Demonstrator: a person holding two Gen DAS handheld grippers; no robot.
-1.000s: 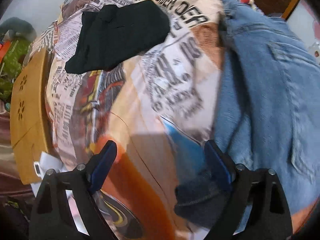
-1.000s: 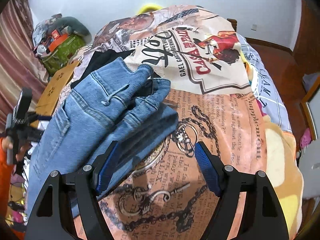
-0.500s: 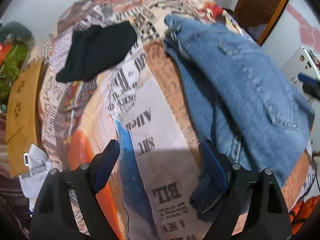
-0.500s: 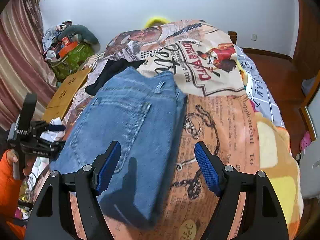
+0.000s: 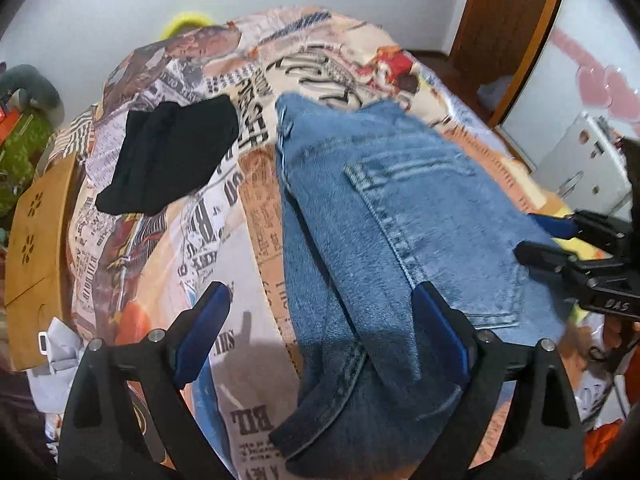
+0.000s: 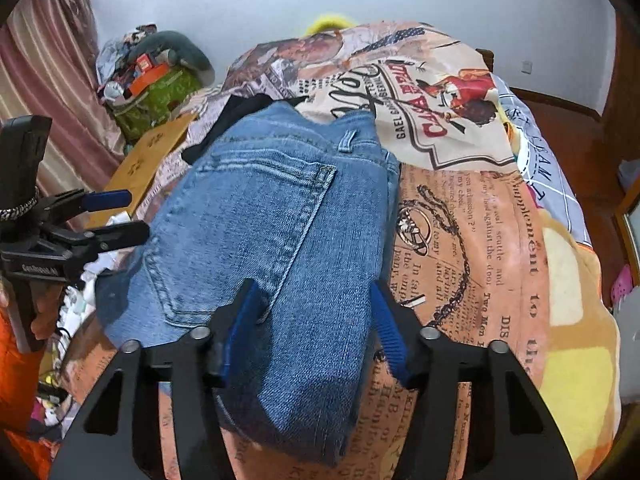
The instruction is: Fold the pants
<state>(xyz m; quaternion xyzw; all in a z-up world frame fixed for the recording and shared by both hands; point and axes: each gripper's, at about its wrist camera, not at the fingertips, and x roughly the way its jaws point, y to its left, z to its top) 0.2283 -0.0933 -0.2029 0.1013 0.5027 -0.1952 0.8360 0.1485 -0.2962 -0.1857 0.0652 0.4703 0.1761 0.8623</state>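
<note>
Blue denim jeans (image 5: pixel 392 232) lie folded on the printed bedspread (image 5: pixel 224 248), back pocket up. They also show in the right wrist view (image 6: pixel 280 216). My left gripper (image 5: pixel 320 320) is open and empty, hovering over the jeans' near left edge; its right finger is above the denim. It also appears in the right wrist view (image 6: pixel 116 216) at the left. My right gripper (image 6: pixel 316 312) is open and empty, its blue pads straddling the near end of the jeans from above. It appears in the left wrist view (image 5: pixel 548 236) at the right edge.
A folded black garment (image 5: pixel 172 160) lies on the bed left of the jeans. A wooden board (image 5: pixel 36 248) stands at the bed's left side. A green bag with clutter (image 6: pixel 156 92) and a curtain (image 6: pixel 44 92) are beyond it. A wooden door (image 5: pixel 508 28) is at the right.
The jeans went from bunched to flat and folded on the bed. Both grippers pulled back and up; the right gripper's jaws have narrowed somewhat but stay open.
</note>
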